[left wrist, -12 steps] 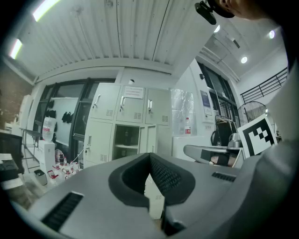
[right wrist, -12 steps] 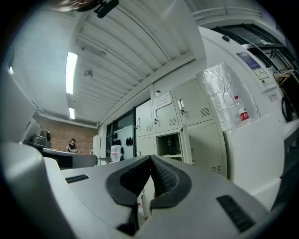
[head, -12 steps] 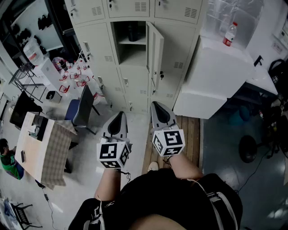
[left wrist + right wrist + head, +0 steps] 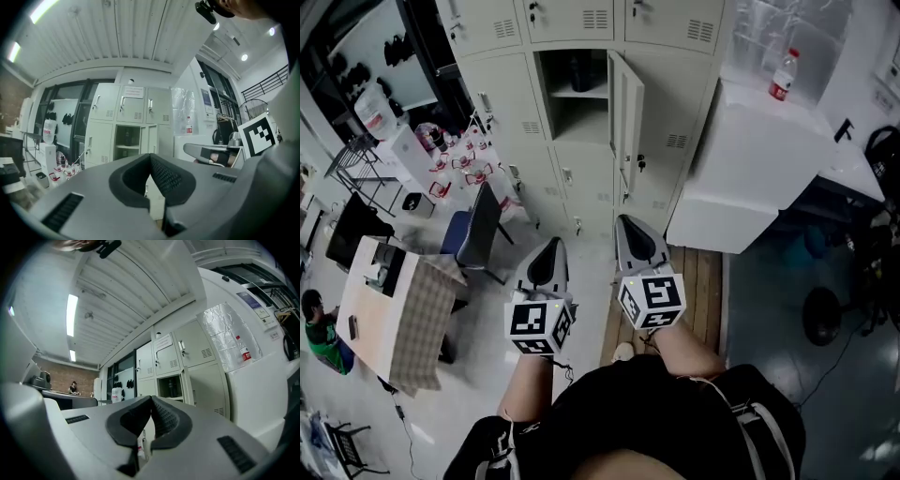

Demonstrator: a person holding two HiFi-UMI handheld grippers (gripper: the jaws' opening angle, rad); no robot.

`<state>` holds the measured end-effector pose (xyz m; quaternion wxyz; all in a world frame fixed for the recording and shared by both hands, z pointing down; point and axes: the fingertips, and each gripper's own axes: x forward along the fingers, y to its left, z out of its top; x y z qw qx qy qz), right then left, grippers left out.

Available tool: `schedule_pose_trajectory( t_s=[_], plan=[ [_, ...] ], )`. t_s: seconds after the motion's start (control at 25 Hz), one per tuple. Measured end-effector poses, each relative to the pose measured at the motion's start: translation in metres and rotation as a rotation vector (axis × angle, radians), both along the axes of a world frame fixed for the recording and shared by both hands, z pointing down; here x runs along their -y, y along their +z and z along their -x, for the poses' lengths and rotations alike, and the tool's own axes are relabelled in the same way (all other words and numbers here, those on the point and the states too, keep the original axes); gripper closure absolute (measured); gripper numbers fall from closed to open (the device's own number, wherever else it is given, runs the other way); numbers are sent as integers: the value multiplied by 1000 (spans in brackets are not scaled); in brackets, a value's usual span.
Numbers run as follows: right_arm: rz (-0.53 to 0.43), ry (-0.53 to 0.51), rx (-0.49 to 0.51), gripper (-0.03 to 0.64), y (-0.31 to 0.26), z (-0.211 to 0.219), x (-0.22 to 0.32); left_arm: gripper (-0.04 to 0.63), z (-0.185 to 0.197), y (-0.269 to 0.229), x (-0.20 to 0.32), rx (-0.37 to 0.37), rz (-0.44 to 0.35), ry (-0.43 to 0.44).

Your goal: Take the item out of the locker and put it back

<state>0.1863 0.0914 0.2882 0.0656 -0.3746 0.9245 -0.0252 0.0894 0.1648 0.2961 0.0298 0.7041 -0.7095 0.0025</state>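
The bank of pale grey lockers [image 4: 581,122] stands ahead of me. One middle compartment [image 4: 574,89] has its door [image 4: 626,112] swung open to the right. A dark item [image 4: 578,70] stands on its upper shelf, also seen as a dark item [image 4: 127,137] in the left gripper view and a dark item [image 4: 171,388] in the right gripper view. My left gripper [image 4: 551,246] and right gripper [image 4: 625,225] are held side by side well short of the lockers, both shut and holding nothing. Jaw tips of the left gripper [image 4: 150,157] and right gripper [image 4: 151,399] meet.
A white cabinet [image 4: 759,159] with a red-labelled bottle [image 4: 781,73] stands right of the lockers. At left are a blue chair [image 4: 473,230], a table with a checked cloth [image 4: 412,314], small red-and-white objects [image 4: 459,159] on the floor and a seated person [image 4: 319,328].
The view has shifted slightly; both grippers stay side by side, shut, in nearly the same place. The locker door remains open.
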Motion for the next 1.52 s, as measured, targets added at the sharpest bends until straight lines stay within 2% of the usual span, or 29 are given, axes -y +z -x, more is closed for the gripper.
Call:
schedule_pose_trajectory(
  t_s=[0.52, 0.76, 1.04, 1.28, 1.52],
  plan=[
    [-27, -39, -6, 600, -4, 4, 67, 583, -6, -6, 68, 24, -34, -35],
    [33, -78, -14, 600, 10, 9, 94, 583, -11, -3, 91, 25, -14, -49],
    [43, -89, -29, 600, 24, 19, 117, 583, -8, 4, 111, 34, -15, -57],
    [4, -84, -16, 600, 26, 28, 131, 583, 5, 9, 125, 40, -56, -67],
    [-38, -44, 10, 600, 35, 41, 158, 583, 25, 37, 146, 40, -76, -61]
  ],
)
